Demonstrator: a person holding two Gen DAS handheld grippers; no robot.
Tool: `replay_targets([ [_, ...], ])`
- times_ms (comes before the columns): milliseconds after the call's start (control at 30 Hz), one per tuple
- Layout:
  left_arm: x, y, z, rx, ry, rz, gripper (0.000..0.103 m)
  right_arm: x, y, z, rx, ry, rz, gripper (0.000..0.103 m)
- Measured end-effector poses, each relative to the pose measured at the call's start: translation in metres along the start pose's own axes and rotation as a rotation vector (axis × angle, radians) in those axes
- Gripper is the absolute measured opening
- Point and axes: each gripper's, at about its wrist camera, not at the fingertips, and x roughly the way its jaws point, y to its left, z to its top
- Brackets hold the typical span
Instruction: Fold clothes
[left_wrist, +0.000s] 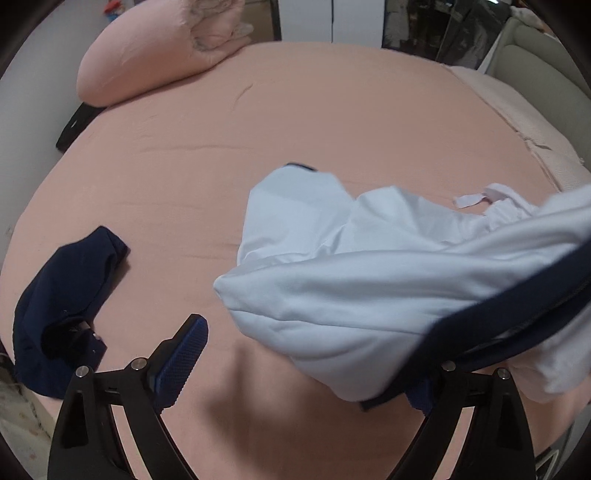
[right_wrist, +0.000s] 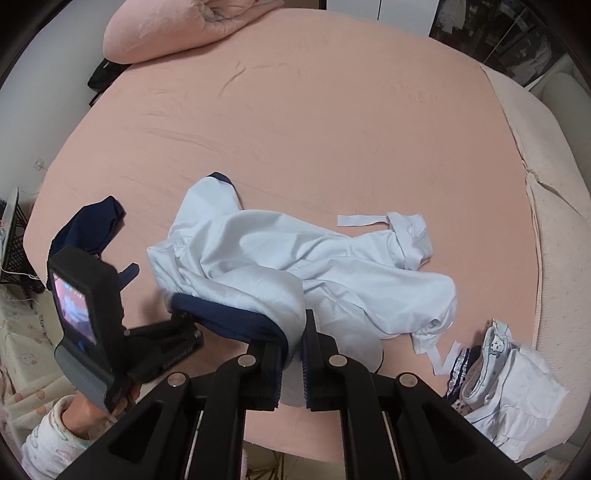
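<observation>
A: What is lying on the bed (right_wrist: 332, 110) right now?

B: A pale blue garment with navy trim (right_wrist: 295, 266) is sprawling across the middle of the pink sheet, nearer the near edge than the far one. One navy-cuffed sleeve is pointing toward the far edge, and a loose tie strip is trailing toward the right edge.

A: Is the right gripper (right_wrist: 293, 354) gripping anything?

B: Yes — its jaws are clenched on the garment's navy-trimmed hem, which is bunching up between them just over the near edge of the bed.

A: And the left gripper (left_wrist: 295, 365)?

B: Its jaws are standing wide and released. In the left wrist view one blue-padded finger (left_wrist: 181, 362) is hanging over bare sheet, while the other is hidden behind the lifted fold of pale blue cloth. I cannot tell whether that fold is touching it, but nothing is being pinched. In the right wrist view a person's hand (right_wrist: 83, 413) in a pale patterned sleeve is holding this gripper by the near left corner.

A: Anything else on the bed?

B: A small navy garment (left_wrist: 66, 291) is lying crumpled by the left edge, well apart from the blue one. A pink pillow (right_wrist: 166, 33) is sitting at the far left corner, and a small stack of folded clothes (right_wrist: 498, 380) is resting at the near right corner.
</observation>
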Motion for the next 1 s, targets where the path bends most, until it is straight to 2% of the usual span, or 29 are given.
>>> replay_targets([
  [233,0.028,0.007,0.004,-0.090,0.098,-0.065,0.094,0.005,-0.010,0.002,-0.010,0.038,0.011,0.006],
  [367,0.038,0.000,0.003,-0.091,0.143,-0.129,0.081,0.008,-0.014,0.001,-0.012,0.070,0.019,0.006],
  [467,0.039,-0.014,0.001,-0.023,0.133,-0.123,0.072,0.007,-0.014,0.002,-0.021,0.075,0.021,0.006],
  [533,0.039,-0.024,-0.001,0.029,0.121,-0.114,0.059,0.004,-0.013,0.003,-0.030,0.071,0.026,0.006],
  [800,0.039,-0.035,0.001,0.137,0.109,-0.154,0.059,0.003,-0.016,0.005,-0.032,0.061,0.035,0.006],
  [900,0.034,-0.034,0.003,0.125,0.102,-0.125,0.058,0.004,-0.020,0.005,-0.022,0.052,0.027,0.006],
  [967,0.027,-0.030,0.007,0.081,0.079,-0.084,0.052,0.004,-0.024,0.005,-0.011,0.044,0.011,0.006],
  [1000,0.020,-0.028,0.011,0.059,0.055,-0.053,0.043,0.003,-0.027,0.005,-0.001,0.039,0.009,0.006],
])
